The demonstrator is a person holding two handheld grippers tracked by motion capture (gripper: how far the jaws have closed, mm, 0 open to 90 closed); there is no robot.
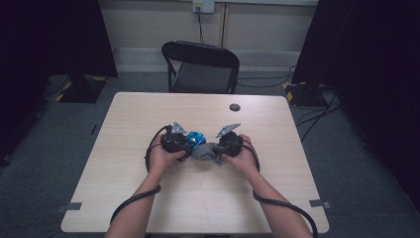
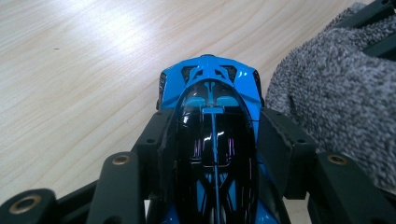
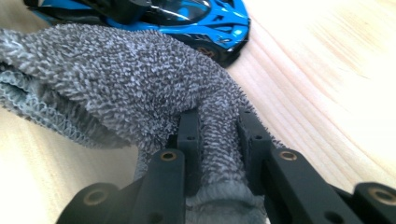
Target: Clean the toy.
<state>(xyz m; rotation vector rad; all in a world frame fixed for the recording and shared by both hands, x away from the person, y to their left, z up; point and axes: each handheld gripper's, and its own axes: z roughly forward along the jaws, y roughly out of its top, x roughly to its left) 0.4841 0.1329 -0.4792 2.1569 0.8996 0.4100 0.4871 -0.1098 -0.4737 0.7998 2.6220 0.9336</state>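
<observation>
My left tongs clamped on blue toy car, its nose pointing away from jaws. My right tongs pinch grey cloth, touching car's side. I judge wiping step: hold car firm, drag cloth along body lightly.

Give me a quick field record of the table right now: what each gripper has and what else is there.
left gripper: shut on the blue toy car, jaws on its two sides
right gripper: shut on a fold of the grey cloth
car and cloth: side by side at mid table, cloth lying against the car
table: light wood; small dark round spot near the far edge
behind table: black folding chair
</observation>
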